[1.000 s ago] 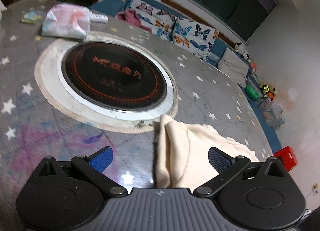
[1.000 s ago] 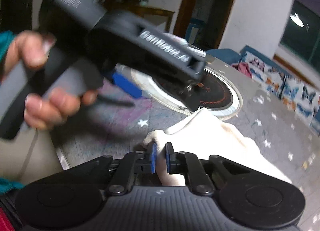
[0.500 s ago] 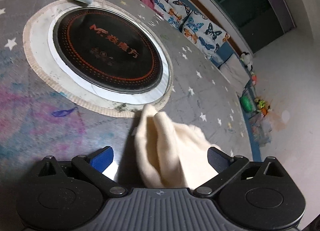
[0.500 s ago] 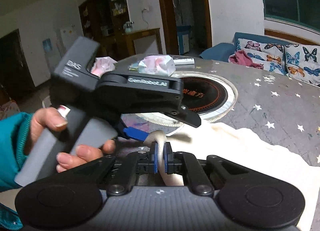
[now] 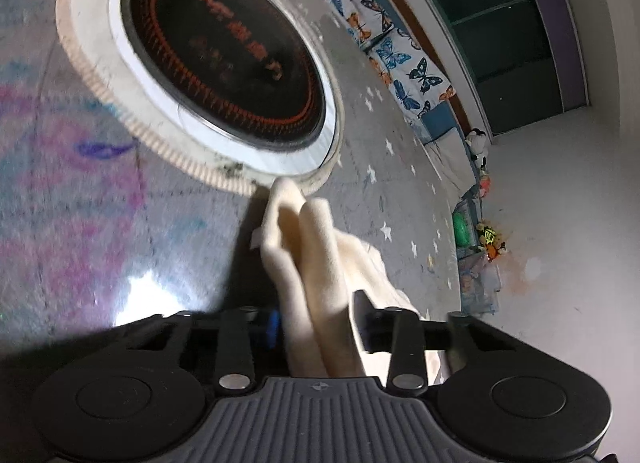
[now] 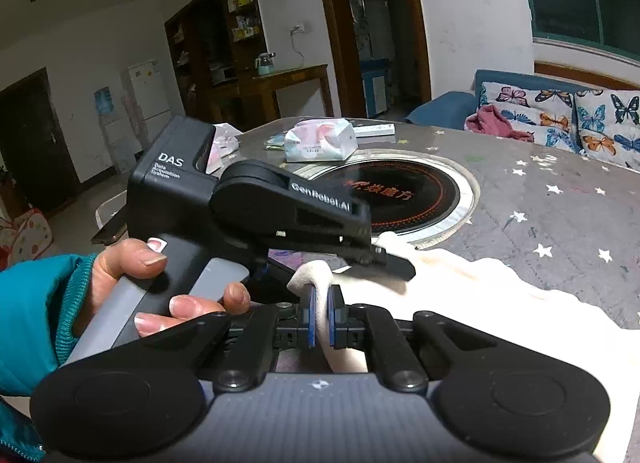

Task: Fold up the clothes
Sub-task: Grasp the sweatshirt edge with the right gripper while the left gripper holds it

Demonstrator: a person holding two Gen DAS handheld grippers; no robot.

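A cream garment [image 5: 316, 247] lies on the grey star-print table, its bunched edge near the round cooktop [image 5: 224, 59]. My left gripper [image 5: 316, 327] has closed in on a thick fold of this cloth, which fills the gap between its fingers. In the right wrist view my right gripper [image 6: 320, 317] is shut on another bunched edge of the cream garment [image 6: 480, 283]. The left gripper's black body [image 6: 260, 219] and the hand holding it sit just left of the cloth, its fingers over the fold.
The black cooktop [image 6: 404, 195] with a white rim is set in the table middle. A tissue pack [image 6: 320, 141] and a white remote [image 6: 374, 129] lie beyond it. A sofa with butterfly cushions [image 6: 560, 123] stands behind the table.
My left gripper moved forward over the cloth fold and its fingers closed from wide open onto it. My right gripper stayed shut on the cloth edge.
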